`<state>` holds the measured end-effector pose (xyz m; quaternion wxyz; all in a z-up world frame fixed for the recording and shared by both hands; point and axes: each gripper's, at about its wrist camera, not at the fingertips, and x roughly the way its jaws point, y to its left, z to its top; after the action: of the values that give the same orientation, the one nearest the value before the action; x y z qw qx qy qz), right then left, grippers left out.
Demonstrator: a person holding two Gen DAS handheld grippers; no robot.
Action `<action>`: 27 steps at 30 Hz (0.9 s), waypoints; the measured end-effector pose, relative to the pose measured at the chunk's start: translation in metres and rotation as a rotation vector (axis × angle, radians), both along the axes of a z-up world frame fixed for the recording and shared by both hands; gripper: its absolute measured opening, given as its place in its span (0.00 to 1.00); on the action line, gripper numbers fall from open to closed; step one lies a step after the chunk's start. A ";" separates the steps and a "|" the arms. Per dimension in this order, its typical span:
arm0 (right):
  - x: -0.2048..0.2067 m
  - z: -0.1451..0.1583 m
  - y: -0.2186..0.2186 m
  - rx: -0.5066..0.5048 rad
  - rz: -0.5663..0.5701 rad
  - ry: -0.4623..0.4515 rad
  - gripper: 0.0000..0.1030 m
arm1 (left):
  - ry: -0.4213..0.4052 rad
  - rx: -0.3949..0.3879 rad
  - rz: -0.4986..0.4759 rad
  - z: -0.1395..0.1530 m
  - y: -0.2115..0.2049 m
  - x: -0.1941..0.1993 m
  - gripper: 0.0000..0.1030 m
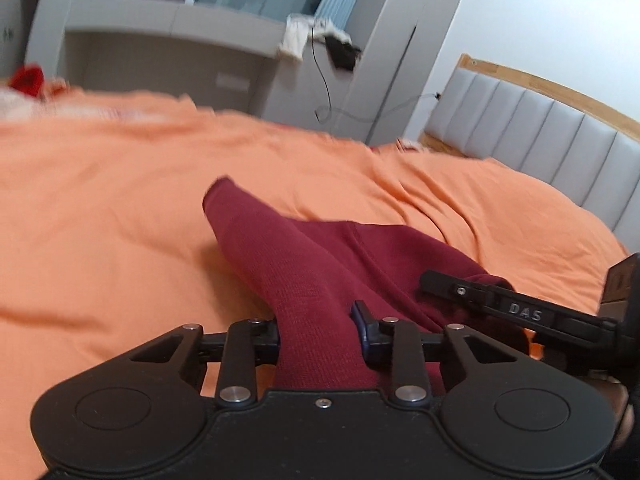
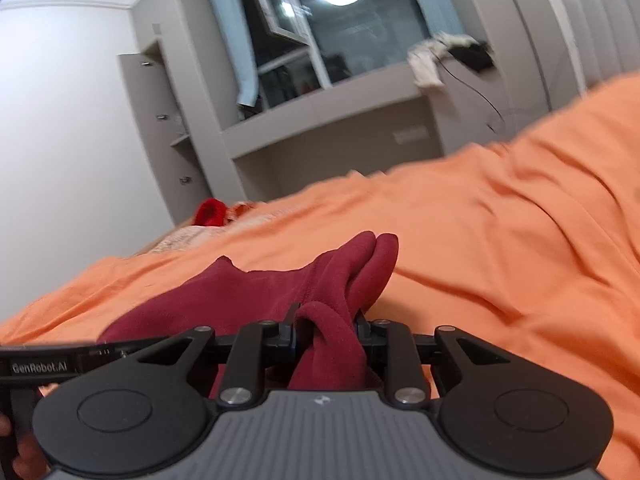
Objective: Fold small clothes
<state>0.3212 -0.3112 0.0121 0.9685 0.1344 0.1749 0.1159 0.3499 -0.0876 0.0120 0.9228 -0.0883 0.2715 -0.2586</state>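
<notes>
A dark red garment (image 1: 320, 256) lies on the orange bedsheet (image 1: 100, 200). My left gripper (image 1: 320, 332) is shut on a bunched strip of it that runs between the fingers. The right gripper's body (image 1: 520, 312) shows at the right, on the same garment. In the right wrist view my right gripper (image 2: 326, 332) is shut on a folded bunch of the dark red garment (image 2: 248, 292), whose far end (image 2: 372, 256) rests on the orange bedsheet (image 2: 500, 240). The left gripper's body (image 2: 40, 366) shows at the left edge.
A grey padded headboard (image 1: 540, 136) with a wooden rim stands at the right. Grey cabinets and a window (image 2: 340, 40) stand beyond the bed. A bright red item (image 2: 210, 212) and a pale cloth lie at the bed's far corner. A cable hangs down the cabinet.
</notes>
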 end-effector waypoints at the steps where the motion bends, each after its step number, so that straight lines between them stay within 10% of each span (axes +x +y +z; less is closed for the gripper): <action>1: 0.000 0.003 0.010 -0.036 0.006 -0.026 0.24 | -0.029 0.017 0.008 0.004 0.005 -0.002 0.31; 16: 0.050 0.016 0.153 -0.212 0.184 -0.209 0.24 | -0.273 0.113 0.285 0.040 0.117 -0.025 0.32; 27: 0.082 -0.028 0.162 -0.186 0.190 -0.021 0.32 | -0.126 0.144 0.351 -0.004 0.160 -0.024 0.40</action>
<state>0.4037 -0.1493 -0.0164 0.9632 0.0254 0.1865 0.1919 0.3263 0.0720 0.0084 0.9728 -0.0516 0.2115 -0.0787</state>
